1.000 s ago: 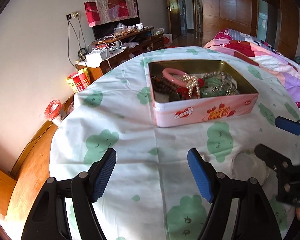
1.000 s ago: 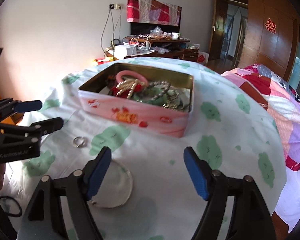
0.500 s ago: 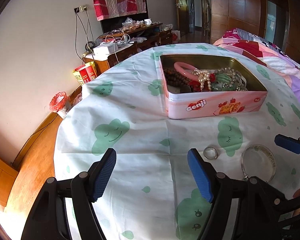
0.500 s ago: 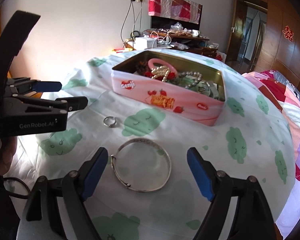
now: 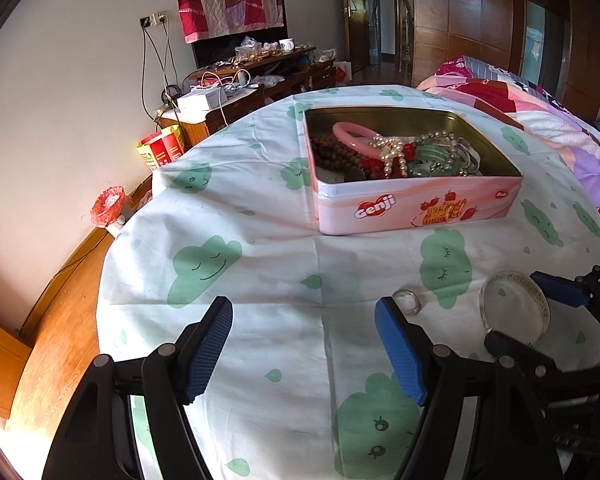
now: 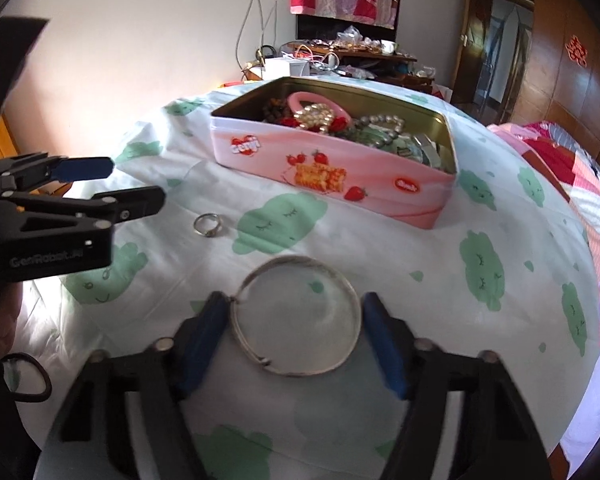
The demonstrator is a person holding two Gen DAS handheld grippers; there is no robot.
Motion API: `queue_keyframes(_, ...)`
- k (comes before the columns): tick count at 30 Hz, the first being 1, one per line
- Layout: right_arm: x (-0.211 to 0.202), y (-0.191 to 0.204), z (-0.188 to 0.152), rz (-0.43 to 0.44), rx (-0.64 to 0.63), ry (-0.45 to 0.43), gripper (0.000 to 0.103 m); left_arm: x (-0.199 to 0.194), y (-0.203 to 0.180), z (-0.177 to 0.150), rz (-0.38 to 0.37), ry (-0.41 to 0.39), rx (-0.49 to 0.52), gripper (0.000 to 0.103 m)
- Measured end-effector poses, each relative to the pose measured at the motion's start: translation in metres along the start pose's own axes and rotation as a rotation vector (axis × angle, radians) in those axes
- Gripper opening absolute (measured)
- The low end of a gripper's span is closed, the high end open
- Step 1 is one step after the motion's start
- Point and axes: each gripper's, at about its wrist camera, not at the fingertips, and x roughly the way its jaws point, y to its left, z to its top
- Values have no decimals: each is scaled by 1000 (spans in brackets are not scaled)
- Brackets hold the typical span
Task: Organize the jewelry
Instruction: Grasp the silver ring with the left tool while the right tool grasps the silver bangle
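A silver bangle (image 6: 296,260) lies flat on the cloud-print cloth, between the blue pads of my right gripper (image 6: 294,320). Its jaws are closing and stand right at the bangle's rim; I see no firm press. A small silver ring (image 6: 207,225) lies to the bangle's left. Behind them stands an open pink tin (image 6: 332,168) holding a pink bangle, pearls, dark beads and green pieces. My left gripper (image 5: 304,352) hangs open over bare cloth with nothing between its fingers, and the ring (image 5: 407,302) lies just past its right finger. From that side the bangle (image 5: 508,277) and the right gripper (image 5: 520,312) show at right.
The round table (image 5: 260,248) drops off at the left to a wooden floor. A cluttered cabinet (image 5: 240,84) stands at the far wall and a quilted bed (image 5: 540,120) on the right. A hand (image 6: 0,320) holds the left gripper (image 6: 136,184).
My right gripper has come down and forward, so the bangle now lies between its fingers, and its jaws have narrowed. The left gripper stays open and near the ring.
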Motion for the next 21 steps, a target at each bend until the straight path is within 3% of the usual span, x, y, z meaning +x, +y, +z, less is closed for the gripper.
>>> queue_keyframes(12,-6,-25,-1,-129,27,-20,69,2,-22,2,-65,-4,64,74)
queue_keyframes(19,-7,-33,-1,-125,42,-23,69,13,-38,7,-105,11,89,73)
queue_keyframes(21,-7,-33,-1,-119,47,-23,69,18,-41,7,-114,23,92,65)
